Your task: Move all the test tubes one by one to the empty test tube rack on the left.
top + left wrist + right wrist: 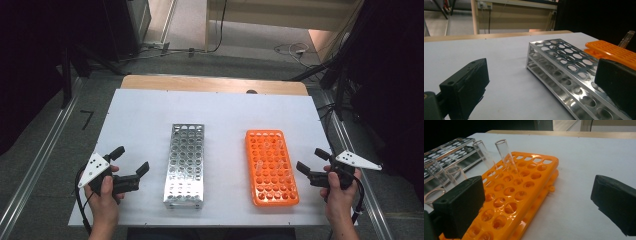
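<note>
I hold my left gripper (pixel 131 162) near the table's (pixel 145 120) left front corner, jaws spread wide with nothing between them. It sits just left of the metal rack (pixel 185 165), apart from it, and points toward the rack's near half. In the left gripper view the metal rack (pixel 564 67) runs away from me at an angle between my two jaws, its holes empty as far as I can see.

My right gripper (pixel 311 161) hovers just right of the orange rack (pixel 271 167), also gaping and holding nothing. In the right gripper view the orange rack (pixel 516 195) lies between my jaws, and clear glass tubes (pixel 505 157) stand tilted in its holes. The two racks lie side by side, well apart, lengthwise on the white table.
</note>
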{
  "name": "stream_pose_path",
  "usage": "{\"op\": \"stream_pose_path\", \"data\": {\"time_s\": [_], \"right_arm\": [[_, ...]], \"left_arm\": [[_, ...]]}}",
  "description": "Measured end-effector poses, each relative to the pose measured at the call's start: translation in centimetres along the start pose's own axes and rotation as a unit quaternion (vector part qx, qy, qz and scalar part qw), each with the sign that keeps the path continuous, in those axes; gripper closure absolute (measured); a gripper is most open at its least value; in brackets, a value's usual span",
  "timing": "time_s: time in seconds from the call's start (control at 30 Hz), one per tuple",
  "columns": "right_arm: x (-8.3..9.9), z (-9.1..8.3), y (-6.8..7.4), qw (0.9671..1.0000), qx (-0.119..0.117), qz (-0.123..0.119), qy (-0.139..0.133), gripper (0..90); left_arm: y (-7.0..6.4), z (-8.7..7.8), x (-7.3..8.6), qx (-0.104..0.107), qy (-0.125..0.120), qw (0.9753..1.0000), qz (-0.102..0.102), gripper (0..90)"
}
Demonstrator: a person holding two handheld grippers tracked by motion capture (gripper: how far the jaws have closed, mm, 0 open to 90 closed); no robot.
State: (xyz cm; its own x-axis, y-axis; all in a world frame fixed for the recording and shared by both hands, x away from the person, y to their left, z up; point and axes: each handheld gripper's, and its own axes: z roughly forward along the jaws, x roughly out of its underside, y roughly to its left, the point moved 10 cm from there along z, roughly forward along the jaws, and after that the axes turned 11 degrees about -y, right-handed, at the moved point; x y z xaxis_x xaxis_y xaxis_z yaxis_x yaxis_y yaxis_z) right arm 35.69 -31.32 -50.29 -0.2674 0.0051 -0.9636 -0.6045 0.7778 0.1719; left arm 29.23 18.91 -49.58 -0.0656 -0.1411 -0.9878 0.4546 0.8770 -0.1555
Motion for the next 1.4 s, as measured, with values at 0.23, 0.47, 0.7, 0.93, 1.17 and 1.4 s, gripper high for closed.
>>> {"op": "stream_pose_path", "data": {"time_s": [0.23,0.47,0.7,0.93,1.17,1.4], "right_arm": [[-0.8,-0.6,1.9,0.9998,-0.02,-0.009,0.001,0.0],[-1.4,-1.3,4.3,0.9988,-0.046,-0.014,0.004,0.0],[-0.8,-1.2,5.8,0.9966,-0.078,-0.009,0.022,5.4],[0.9,-0.9,6.6,0.9938,-0.09,-0.013,0.064,26.6],[2.1,-0.5,6.8,0.991,-0.097,-0.014,0.091,43.0],[3.6,-0.3,6.8,0.9856,-0.104,-0.033,0.129,58.2]], "left_arm": [[-0.4,-0.2,-0.2,0.004,0.0,1.0,0.006,0.0],[-0.8,-0.3,-0.4,0.009,-0.002,0.9999,0.005,0.0],[-1.0,-0.2,-0.4,0.014,0.0,0.9999,0.006,0.0],[-1.4,-0.1,-0.4,0.021,0.002,0.9998,0.003,0.0],[-1.8,-0.1,-0.4,0.029,0.003,0.9996,0.004,0.0],[-2.1,-0.1,-0.5,0.032,0.002,0.9995,0.002,0.0]]}}
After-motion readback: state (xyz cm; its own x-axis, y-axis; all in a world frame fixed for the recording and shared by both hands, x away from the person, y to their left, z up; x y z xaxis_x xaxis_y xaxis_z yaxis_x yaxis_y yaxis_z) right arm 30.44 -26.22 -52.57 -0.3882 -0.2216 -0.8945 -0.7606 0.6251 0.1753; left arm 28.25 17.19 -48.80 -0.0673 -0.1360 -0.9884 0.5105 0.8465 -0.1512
